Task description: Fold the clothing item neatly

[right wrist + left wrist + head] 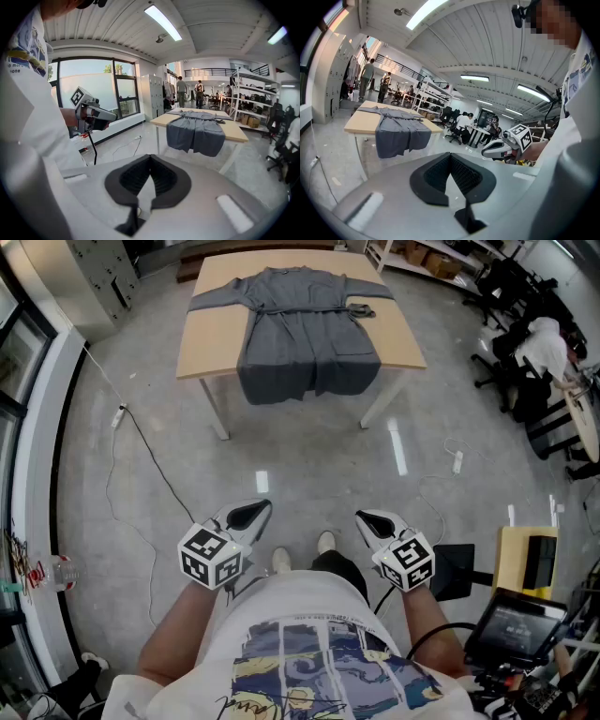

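Observation:
A grey long-sleeved garment [305, 329] lies spread on a light wooden table [211, 338] at the far end of the room, its hem hanging over the front edge. Both grippers are held close to the person's body, far from the table. My left gripper [251, 512] is shut and holds nothing. So is my right gripper [373, 519]. In the left gripper view the garment [396, 129] shows at the left beyond the closed jaws [451, 155]. In the right gripper view the garment [197, 131] drapes off the table at centre right, past the closed jaws [150, 159].
Bare concrete floor lies between me and the table, with a cable and power strip [118, 415] at the left. Office chairs [511, 296] and seated people are at the right. A small dark item [361, 308] rests on the table's right side. A screen [511, 624] stands near my right.

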Motion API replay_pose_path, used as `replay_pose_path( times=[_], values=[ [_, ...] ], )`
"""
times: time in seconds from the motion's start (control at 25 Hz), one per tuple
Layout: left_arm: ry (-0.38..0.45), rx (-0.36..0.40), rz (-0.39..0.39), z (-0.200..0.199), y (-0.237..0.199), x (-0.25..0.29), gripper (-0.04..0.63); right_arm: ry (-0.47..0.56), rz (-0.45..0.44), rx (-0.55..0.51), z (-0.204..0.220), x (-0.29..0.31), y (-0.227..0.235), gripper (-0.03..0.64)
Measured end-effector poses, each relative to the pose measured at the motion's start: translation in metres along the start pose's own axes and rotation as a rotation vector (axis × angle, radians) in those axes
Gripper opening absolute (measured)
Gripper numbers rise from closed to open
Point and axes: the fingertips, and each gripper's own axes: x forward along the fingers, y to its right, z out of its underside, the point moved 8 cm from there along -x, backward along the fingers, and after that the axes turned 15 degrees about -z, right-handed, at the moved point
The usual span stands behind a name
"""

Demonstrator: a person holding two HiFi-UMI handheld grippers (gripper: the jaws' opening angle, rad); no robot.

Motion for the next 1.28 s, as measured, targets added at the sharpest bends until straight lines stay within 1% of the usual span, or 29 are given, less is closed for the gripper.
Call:
replay_pose_path(
  times=[0.32, 0.6, 0.8, 0.96, 1.28],
  values=[
    [-0.018, -0.010, -0.012, -0.005, -0.003, 0.020, 0.002, 0.001, -0.008, 0.003, -0.002, -0.001, 0.024, 0.003],
    [-0.016, -0.011, -0.035, -0.021, 0.007, 0.047, 0.002, -0.021, -0.027, 0.024, -0.001, -0.009, 0.059, 0.003],
    [-0.013, -0.023, -0.074, -0.032, 0.017, 0.069, 0.002, -0.042, -0.048, 0.023, 0.000, -0.013, 0.093, 0.003],
    [-0.019, -0.029, -0.126, -0.043, 0.024, 0.086, 0.002, -0.059, -0.089, 0.014, -0.005, -0.018, 0.120, 0.005],
    [-0.011, -0.046, -0.202, -0.054, 0.047, 0.117, 0.002, -0.060, -0.122, -0.001, 0.002, -0.040, 0.167, 0.021]
  ],
)
